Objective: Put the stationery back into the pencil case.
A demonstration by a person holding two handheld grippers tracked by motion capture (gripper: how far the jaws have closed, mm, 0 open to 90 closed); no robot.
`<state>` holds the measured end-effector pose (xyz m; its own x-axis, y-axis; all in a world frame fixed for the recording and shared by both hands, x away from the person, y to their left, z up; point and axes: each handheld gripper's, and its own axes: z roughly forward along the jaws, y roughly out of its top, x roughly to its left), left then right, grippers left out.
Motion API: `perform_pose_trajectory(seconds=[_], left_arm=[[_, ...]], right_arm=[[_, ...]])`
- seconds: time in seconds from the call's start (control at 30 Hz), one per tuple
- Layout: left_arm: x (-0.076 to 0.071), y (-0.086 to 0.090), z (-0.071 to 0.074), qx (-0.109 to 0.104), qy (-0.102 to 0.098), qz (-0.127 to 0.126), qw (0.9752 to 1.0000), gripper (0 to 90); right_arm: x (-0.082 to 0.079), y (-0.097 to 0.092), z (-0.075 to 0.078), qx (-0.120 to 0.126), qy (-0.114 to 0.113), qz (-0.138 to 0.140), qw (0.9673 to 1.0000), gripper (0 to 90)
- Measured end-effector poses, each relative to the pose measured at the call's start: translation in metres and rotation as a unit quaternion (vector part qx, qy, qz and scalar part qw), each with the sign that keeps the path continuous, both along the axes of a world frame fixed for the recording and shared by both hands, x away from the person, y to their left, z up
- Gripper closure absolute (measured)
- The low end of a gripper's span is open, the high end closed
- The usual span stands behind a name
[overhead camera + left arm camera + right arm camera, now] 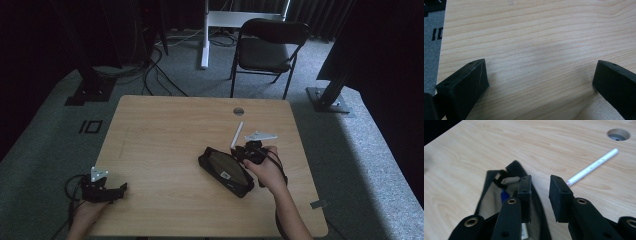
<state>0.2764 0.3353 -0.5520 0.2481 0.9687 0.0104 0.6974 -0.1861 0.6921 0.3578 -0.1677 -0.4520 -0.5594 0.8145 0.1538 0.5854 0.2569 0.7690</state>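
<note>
Right gripper (540, 195) over open mouth of black pencil pouch (499, 195), jaws slightly parted, nothing between; likely just let go or lining up. White pen (592, 167) lies just beyond, right of jaw tips, awaiting pickup. Left gripper (540, 82) parked wide open on bare table (536, 37), well apart.

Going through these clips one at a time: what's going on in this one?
A person works at a wooden table with a tool in each hand. The right tool hovers at the edge of an open black pencil pouch, jaws slightly apart with nothing between them. A white pen lies on the table just beyond it. The left tool rests open near the table's near-left corner.
</note>
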Motion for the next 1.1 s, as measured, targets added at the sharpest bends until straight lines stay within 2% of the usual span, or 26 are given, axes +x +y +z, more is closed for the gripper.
perform_pose_trajectory(seconds=[0.1,0.27,0.4,0.43,0.7,1.1], left_arm=[[0.000,0.000,0.000,0.000,0.000,0.000,1.0000,0.1],[0.000,0.000,0.000,0.000,0.000,0.000,1.0000,0.1],[0.000,0.000,0.000,0.000,0.000,0.000,1.0000,0.1],[0.000,0.000,0.000,0.000,0.000,0.000,1.0000,0.1],[0.000,0.000,0.000,0.000,0.000,0.000,1.0000,0.1],[0.000,0.000,0.000,0.000,0.000,0.000,1.0000,0.1]], right_arm=[[0.005,-0.003,-0.003,-0.004,-0.001,-0.013,0.9999,71.7],[0.012,-0.008,-0.010,0.005,-0.002,-0.041,0.9991,71.2],[0.016,-0.010,-0.012,0.004,-0.003,-0.052,0.9987,70.7],[0.019,-0.011,-0.015,0.000,0.002,-0.062,0.9981,70.6],[0.028,-0.016,-0.026,0.005,0.011,-0.089,0.9959,69.9],[0.044,-0.018,-0.042,0.001,0.023,-0.111,0.9935,62.1]])
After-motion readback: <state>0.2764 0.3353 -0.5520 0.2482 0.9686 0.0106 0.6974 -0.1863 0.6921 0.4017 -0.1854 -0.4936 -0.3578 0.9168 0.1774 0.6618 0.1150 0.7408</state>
